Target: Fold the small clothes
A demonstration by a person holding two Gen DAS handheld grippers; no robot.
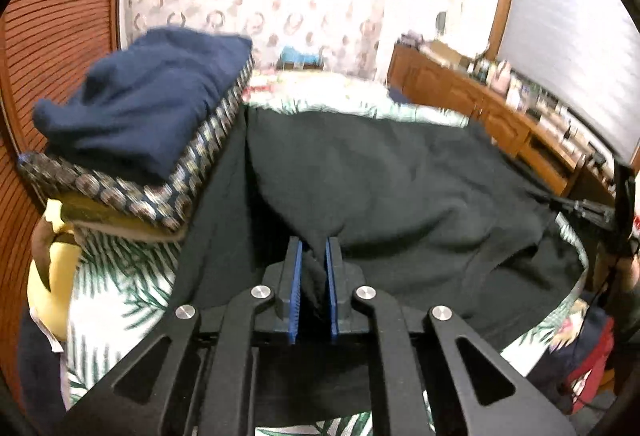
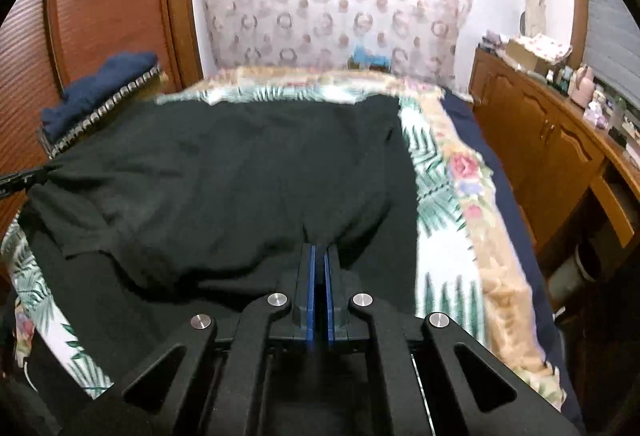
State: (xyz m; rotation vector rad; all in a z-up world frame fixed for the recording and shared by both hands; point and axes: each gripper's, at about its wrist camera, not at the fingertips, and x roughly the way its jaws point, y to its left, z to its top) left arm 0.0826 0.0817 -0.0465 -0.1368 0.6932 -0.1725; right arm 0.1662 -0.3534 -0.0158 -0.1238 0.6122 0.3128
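A dark green garment (image 1: pixel 384 188) lies spread over the bed; it also fills the middle of the right wrist view (image 2: pixel 224 172). My left gripper (image 1: pixel 314 242) is shut on a bunched fold of its near edge, with cloth pinched between the blue pads. My right gripper (image 2: pixel 319 248) is shut on the garment's near edge further right. The held edge is lifted and doubled over the lower layer. The left gripper's tip shows at the far left of the right wrist view (image 2: pixel 24 178).
The bed has a palm-leaf and floral bedspread (image 2: pixel 448 196). A folded navy garment (image 1: pixel 148 100) lies on a patterned cushion (image 1: pixel 200 164) at the left. A yellow object (image 1: pixel 52 276) lies near left. A wooden sideboard (image 2: pixel 560 140) runs along the right.
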